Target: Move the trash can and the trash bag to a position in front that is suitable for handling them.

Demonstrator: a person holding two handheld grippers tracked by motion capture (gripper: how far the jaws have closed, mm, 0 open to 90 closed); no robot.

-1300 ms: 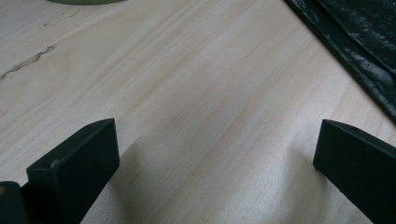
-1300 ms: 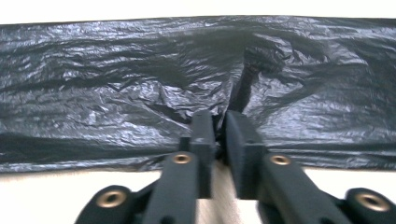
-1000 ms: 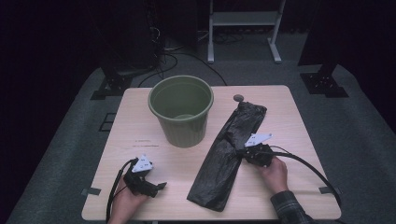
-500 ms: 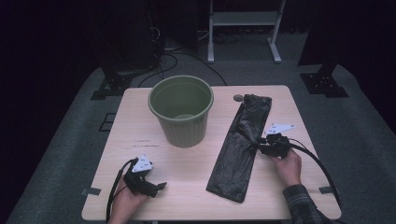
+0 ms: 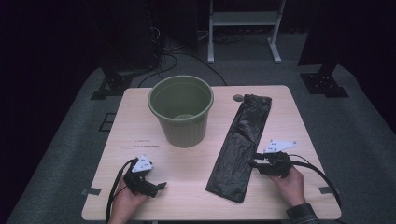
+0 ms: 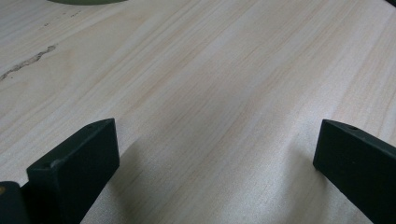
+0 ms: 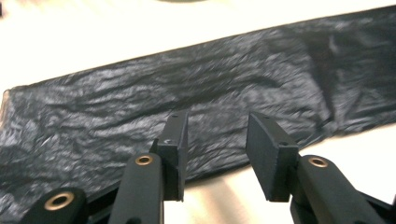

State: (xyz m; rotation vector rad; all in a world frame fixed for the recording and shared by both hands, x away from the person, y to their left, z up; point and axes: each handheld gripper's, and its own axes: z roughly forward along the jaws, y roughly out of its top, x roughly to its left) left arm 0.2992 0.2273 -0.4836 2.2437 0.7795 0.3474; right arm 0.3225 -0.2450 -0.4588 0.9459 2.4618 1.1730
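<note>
A flat black plastic bag (image 5: 240,149) lies lengthwise on the right half of the wooden table (image 5: 140,121). A green bucket (image 5: 181,109) stands upright at the table's middle back. My right gripper (image 5: 253,163) sits at the bag's right edge, pointing left at it. Its jaws have just been opening; in the right gripper view the gripper (image 7: 217,126) stands partly open with nothing between its pads, and the crinkled bag (image 7: 187,88) lies just beyond them. My left gripper (image 5: 161,185) rests near the front left, jaws wide open (image 6: 215,140) over bare wood.
A small dark round object (image 5: 238,98) lies by the bag's far end. The bucket's base (image 6: 84,1) shows at the top of the left gripper view. Beyond the table are a grey floor mat, cables and a white shelf frame (image 5: 243,21).
My right gripper pulled the bag's middle to the right, straightening it, then let go and drew back toward the front right. The left gripper stayed put.
</note>
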